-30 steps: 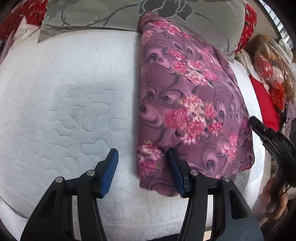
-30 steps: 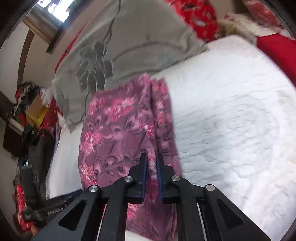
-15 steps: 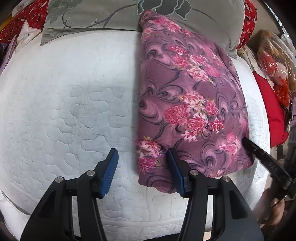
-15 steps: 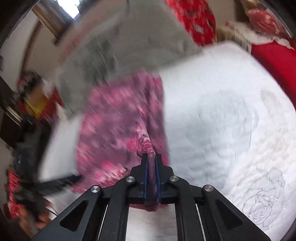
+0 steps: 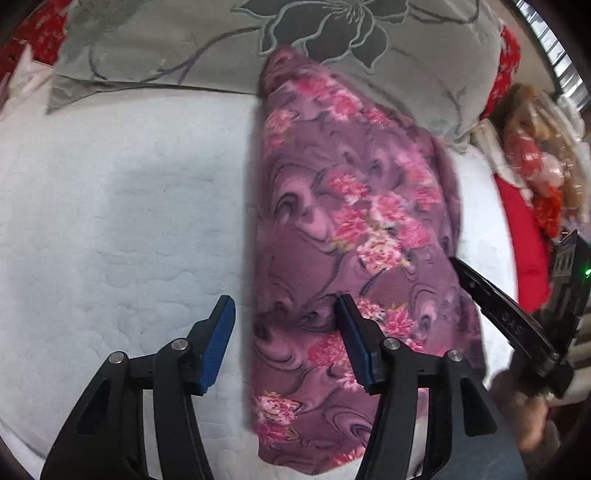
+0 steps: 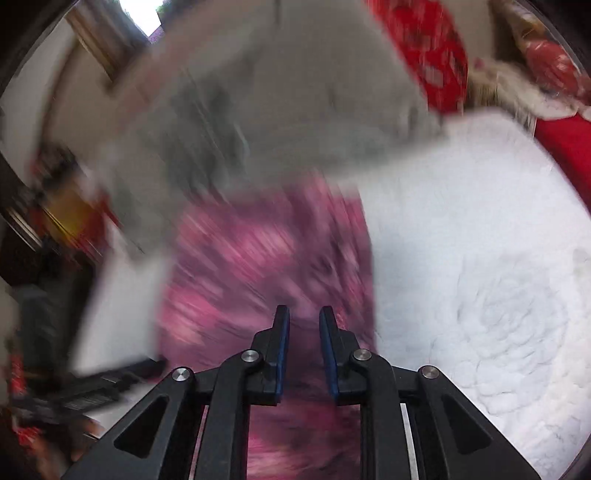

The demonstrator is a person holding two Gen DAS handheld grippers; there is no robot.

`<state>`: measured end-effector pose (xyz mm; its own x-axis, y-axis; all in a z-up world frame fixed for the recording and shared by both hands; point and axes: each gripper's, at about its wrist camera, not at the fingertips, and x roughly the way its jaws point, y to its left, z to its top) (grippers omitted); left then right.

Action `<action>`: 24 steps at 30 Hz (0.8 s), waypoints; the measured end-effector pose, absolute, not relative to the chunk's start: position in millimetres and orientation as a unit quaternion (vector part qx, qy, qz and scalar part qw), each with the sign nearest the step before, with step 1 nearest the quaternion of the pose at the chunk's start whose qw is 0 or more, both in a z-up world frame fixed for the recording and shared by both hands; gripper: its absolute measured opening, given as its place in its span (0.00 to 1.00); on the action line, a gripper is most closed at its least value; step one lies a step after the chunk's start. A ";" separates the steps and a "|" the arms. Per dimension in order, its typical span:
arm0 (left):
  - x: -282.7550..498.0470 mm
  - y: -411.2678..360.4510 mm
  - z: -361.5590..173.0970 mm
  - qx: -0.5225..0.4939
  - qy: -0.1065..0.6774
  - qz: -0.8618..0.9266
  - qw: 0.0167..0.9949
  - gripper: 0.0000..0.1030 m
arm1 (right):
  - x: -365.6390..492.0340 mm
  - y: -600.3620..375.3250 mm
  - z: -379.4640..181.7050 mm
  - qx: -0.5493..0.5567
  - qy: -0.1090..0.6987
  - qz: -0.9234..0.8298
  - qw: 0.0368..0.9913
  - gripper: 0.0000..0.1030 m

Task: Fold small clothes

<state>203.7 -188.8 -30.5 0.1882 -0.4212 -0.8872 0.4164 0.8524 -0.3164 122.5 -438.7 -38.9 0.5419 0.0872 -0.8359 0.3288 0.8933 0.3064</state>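
A folded purple garment with pink flowers (image 5: 351, 206) lies lengthwise on the white quilted mattress (image 5: 110, 221), its far end on a grey pillow. My left gripper (image 5: 284, 299) hovers over the garment's near left edge, one finger over the mattress and the other over the cloth. Its jaws are opening and the pads press on nothing. My right gripper (image 6: 303, 314) points down at the same garment (image 6: 258, 266), blurred by motion. Its jaws are opening with a narrow gap and grip no cloth. In the left wrist view the right gripper's finger (image 5: 491, 295) reaches the garment's right edge.
A grey pillow with a dark flower print (image 5: 332, 33) lies across the head of the bed. Red cushions (image 5: 524, 236) and a wrapped doll (image 5: 535, 155) crowd the right side. A red patterned pillow (image 6: 436, 55) sits behind; dark clutter (image 6: 44, 258) stands beside the bed.
My left gripper has moved in over the garment, which now fills more of its view. My right gripper closed almost fully, then parted again, and its view swung and blurred.
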 end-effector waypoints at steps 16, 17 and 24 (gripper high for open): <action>290.1 -224.1 -40.3 -0.027 0.590 -0.265 0.762 0.58 | 217.9 -457.7 -32.0 0.193 0.487 -0.132 0.841 0.12; 291.2 -216.9 -36.5 -0.044 0.587 -0.265 0.764 0.58 | 213.7 -461.8 -24.8 0.209 0.476 -0.125 0.845 0.14; 276.2 -195.1 -40.7 -0.059 0.594 -0.254 0.761 0.58 | 196.9 -470.4 -46.9 0.219 0.509 -0.109 0.825 0.48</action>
